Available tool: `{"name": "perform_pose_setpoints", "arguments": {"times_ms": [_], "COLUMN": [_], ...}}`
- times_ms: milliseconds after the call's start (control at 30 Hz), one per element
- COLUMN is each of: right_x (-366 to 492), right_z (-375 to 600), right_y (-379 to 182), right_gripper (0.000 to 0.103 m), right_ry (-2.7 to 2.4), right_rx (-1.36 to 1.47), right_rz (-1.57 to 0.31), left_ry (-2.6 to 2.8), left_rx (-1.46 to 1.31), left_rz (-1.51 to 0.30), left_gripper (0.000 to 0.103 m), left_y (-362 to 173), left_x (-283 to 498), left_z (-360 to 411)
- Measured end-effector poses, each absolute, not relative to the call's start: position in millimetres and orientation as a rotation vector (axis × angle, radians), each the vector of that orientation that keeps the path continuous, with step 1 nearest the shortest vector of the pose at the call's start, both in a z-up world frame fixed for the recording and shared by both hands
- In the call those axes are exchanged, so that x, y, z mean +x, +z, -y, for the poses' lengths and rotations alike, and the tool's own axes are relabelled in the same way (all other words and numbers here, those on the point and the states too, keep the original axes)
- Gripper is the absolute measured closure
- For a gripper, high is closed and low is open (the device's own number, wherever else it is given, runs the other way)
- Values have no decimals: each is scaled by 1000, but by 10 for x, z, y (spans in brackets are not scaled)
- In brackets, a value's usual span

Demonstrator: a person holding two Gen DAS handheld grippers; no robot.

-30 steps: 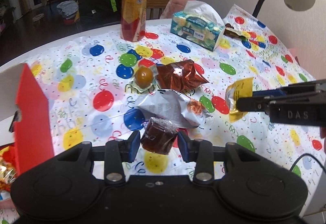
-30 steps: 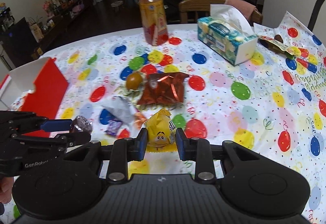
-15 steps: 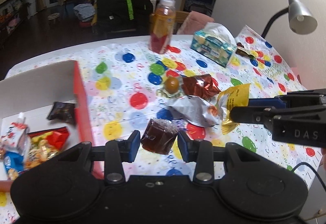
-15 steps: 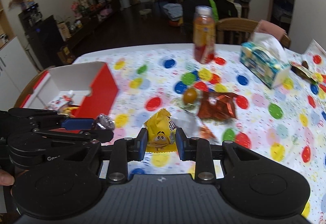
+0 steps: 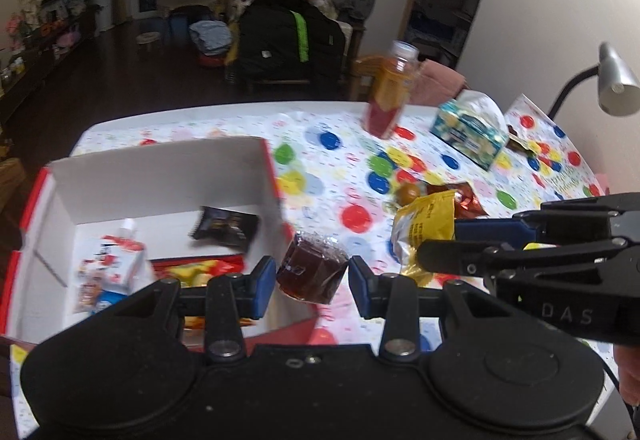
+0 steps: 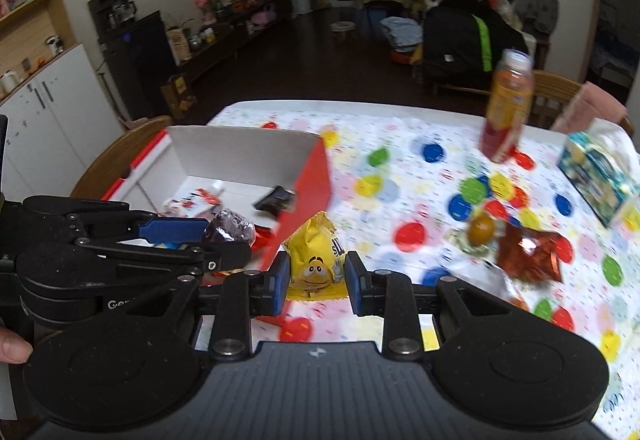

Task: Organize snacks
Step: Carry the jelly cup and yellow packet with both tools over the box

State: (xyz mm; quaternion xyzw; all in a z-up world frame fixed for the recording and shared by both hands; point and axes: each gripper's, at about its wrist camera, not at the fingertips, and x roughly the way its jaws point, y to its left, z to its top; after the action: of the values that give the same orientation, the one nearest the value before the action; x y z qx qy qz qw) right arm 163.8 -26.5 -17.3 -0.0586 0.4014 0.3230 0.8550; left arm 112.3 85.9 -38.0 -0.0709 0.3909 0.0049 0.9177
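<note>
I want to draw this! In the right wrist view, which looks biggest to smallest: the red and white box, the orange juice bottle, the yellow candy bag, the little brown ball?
1. Red and white cardboard box
2. Orange juice bottle; yellow candy bag looks similar, but it is nearer the camera, so unsure
3. Small round brown ball

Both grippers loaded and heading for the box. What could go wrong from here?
1. The two grippers are close together: the right gripper with the yellow candy bag sits just beside the left gripper, so they may collide at the box.
2. The jelly cup is held tilted and could slip.
3. Both loads hang near the red box wall; a low approach may clip it.
</note>
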Motion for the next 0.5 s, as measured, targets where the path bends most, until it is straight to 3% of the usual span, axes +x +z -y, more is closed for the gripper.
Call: {"name": "perform_pose_setpoints", "arguments": {"times_ms": [167,267,500], "right_x": [1637,1644,1768], "right_z": [-88,-291,-743], "right_y": [-155,-153,-275], "right_gripper": [75,84,89], "right_ry": [717,733,742], "right_rx": [-139,-150,-172], "right_rz": [-836,-833,-849], "left_ry": [58,89,161], "left_rx": [-163,-172,-169], "left_rz": [-792,-787,-799], "left_gripper": [66,66,66], "left_y": [-324,-307,-353], "left_x": [1057,1044,1086], "left_z": [-1196,-1396,-1813]}}
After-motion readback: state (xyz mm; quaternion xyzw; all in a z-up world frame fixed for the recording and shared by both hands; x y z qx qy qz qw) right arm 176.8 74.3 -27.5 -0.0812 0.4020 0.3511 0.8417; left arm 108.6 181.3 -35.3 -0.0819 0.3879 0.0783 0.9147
